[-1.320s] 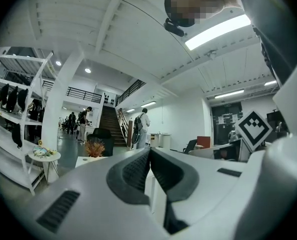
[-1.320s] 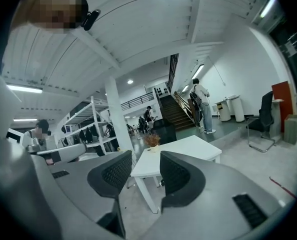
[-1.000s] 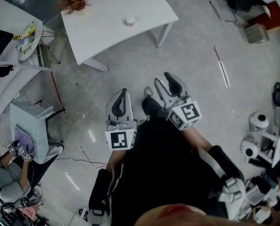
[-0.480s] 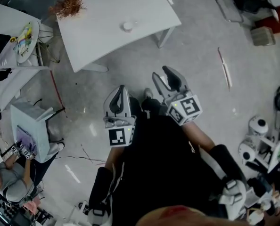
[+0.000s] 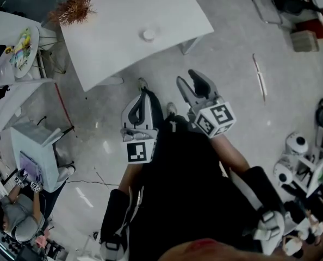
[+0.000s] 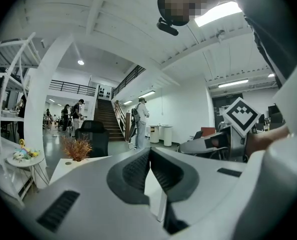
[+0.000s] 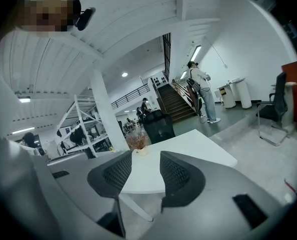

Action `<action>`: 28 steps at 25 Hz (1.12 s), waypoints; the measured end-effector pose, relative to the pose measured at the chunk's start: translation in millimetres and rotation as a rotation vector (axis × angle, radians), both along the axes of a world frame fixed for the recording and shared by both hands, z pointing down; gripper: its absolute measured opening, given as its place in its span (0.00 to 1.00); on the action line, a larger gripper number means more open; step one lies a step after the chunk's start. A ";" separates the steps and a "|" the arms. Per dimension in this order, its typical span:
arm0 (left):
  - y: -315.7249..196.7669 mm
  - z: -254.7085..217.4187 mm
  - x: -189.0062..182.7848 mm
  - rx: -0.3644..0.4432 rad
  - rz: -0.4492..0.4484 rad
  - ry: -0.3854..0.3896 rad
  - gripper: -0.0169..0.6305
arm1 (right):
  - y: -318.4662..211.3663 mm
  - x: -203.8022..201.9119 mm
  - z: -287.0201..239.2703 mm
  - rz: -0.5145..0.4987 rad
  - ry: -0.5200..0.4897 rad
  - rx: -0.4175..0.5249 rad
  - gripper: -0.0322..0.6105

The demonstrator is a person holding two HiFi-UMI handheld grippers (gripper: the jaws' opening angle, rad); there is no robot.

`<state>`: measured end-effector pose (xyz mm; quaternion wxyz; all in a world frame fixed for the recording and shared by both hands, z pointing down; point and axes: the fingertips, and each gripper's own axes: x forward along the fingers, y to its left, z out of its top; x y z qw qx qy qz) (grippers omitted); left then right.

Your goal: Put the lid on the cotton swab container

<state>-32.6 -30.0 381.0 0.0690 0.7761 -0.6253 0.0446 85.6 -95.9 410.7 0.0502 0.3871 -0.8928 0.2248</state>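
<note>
Left fingers: pressed together, empty, held out nearly level above the floor.
Right fingers: moderately apart, nothing between them, alongside the left, pointing toward the surface.
Container: small, round, on the surface, ahead of and well apart from both.

Setting: two-storey open-plan office and lab hall. Evidence: polished concrete floor; white table bearing a dried plant; black office chair; staircase rising to a railed mezzanine; white metal shelving rack; ceiling strip lights; people standing in the distance.
</note>
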 end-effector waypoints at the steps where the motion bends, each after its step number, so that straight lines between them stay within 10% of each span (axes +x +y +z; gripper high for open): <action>1: -7.9 3.3 -2.2 -0.004 0.008 0.000 0.04 | -7.3 -2.7 2.6 0.003 0.003 -0.006 0.31; 14: -123.6 82.3 -38.3 -0.095 0.093 0.002 0.04 | -116.9 -32.4 62.5 0.085 0.026 -0.150 0.31; 21: -172.0 128.9 -40.3 -0.100 0.201 -0.135 0.04 | -158.5 -38.7 109.3 0.120 0.023 -0.260 0.31; 28: -188.8 190.3 -27.8 -0.191 0.255 -0.094 0.29 | -172.9 -41.2 151.3 0.149 0.008 -0.360 0.31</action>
